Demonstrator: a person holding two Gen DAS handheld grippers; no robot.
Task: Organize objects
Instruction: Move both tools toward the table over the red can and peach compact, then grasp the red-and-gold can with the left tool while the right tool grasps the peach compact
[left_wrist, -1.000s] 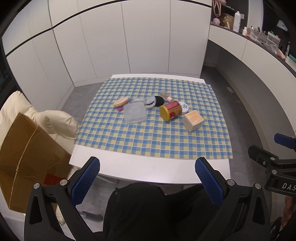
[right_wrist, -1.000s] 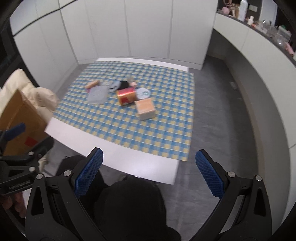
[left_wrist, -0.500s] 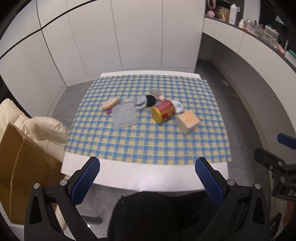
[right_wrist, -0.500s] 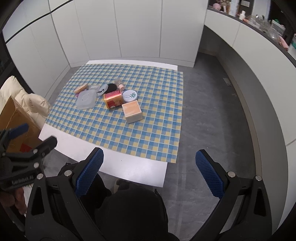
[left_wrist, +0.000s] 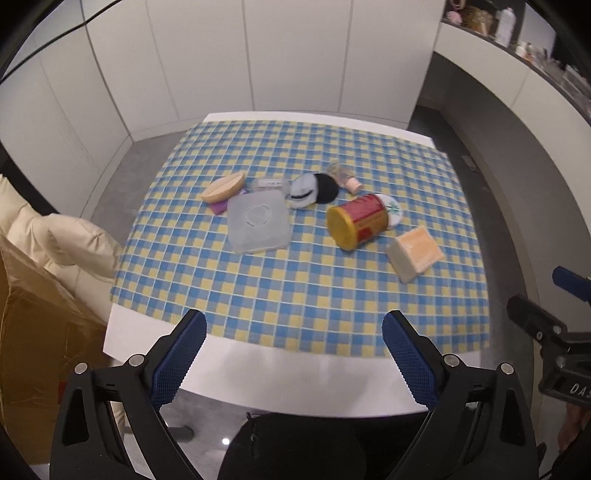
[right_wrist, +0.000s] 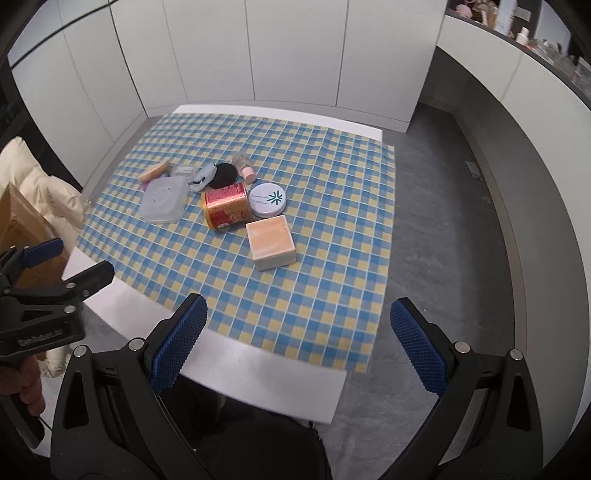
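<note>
Objects (left_wrist: 356, 221) clustered on checked cloth (left_wrist: 295, 291)

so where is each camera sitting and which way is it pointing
Left wrist: on the left gripper, angled down over the table's near edge at the red can; its open blue-padded fingers show, with the right gripper at the right edge.
Right wrist: on the right gripper, looking down from further right; its open fingers show, with the left gripper at the left.
Both share the checked cloth, can and peach box.
</note>
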